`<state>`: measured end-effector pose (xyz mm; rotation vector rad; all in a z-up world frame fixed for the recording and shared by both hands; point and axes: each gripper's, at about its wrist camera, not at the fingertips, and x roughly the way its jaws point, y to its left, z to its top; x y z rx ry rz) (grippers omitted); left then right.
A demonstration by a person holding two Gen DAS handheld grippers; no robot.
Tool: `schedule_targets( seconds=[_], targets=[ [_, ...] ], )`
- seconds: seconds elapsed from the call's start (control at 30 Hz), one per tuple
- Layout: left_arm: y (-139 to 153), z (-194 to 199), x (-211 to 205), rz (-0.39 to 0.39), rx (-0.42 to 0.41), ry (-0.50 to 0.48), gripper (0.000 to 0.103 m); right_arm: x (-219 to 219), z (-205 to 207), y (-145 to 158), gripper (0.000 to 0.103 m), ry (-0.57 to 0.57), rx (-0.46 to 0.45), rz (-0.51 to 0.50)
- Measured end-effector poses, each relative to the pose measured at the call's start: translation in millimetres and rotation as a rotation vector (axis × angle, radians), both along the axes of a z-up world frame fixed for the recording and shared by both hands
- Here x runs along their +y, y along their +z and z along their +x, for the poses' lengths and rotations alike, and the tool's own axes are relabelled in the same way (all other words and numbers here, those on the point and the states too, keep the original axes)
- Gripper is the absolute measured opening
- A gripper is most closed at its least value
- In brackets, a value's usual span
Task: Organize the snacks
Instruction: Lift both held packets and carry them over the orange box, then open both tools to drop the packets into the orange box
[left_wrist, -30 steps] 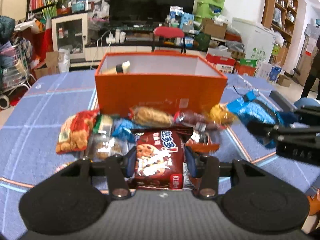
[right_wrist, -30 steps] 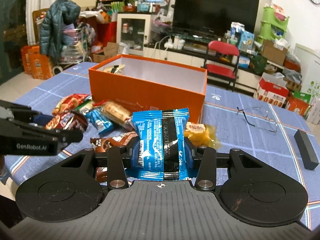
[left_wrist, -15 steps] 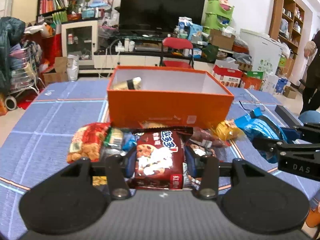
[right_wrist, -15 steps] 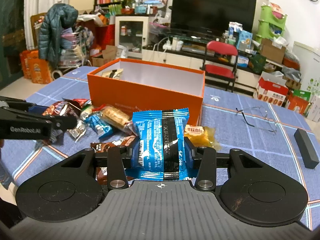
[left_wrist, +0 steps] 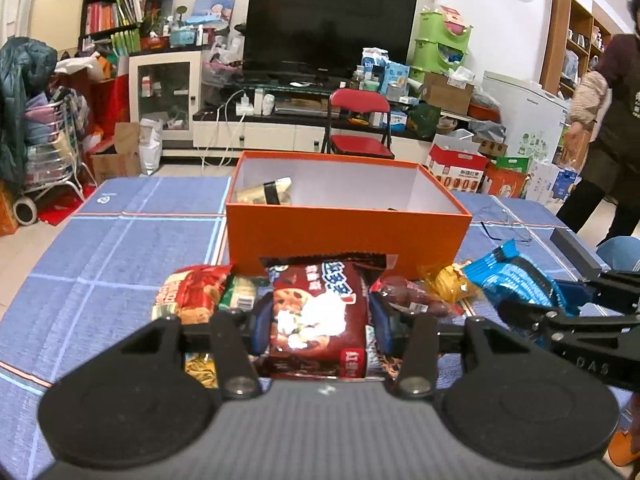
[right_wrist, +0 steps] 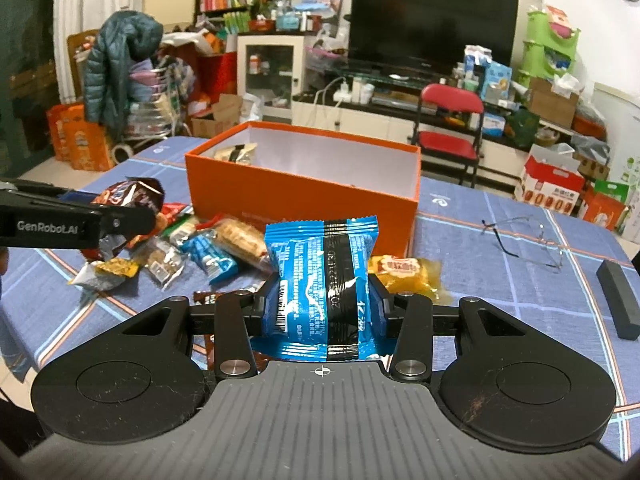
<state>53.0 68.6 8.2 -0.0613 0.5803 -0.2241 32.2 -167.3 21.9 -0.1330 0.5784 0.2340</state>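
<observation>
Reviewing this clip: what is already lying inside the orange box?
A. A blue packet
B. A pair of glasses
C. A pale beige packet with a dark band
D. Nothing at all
C: a pale beige packet with a dark band lies in the far left corner of the orange box; the blue packet sits in the right tongs.

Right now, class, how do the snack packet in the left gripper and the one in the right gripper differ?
The left gripper holds a dark red cookie packet with a printed picture; the right gripper holds a blue packet with a black band and a barcode. Both are sealed, held upright, facing the orange box.
</observation>
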Motion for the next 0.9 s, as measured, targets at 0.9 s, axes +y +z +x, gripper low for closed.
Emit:
schedule_targets(
  seconds=[0.9],
  targets=[
    [29,199,-52,0.058,-0.027,0.003,0.047,-25,191,35,0.027,-0.055,-0.023,0.079]
  ],
)
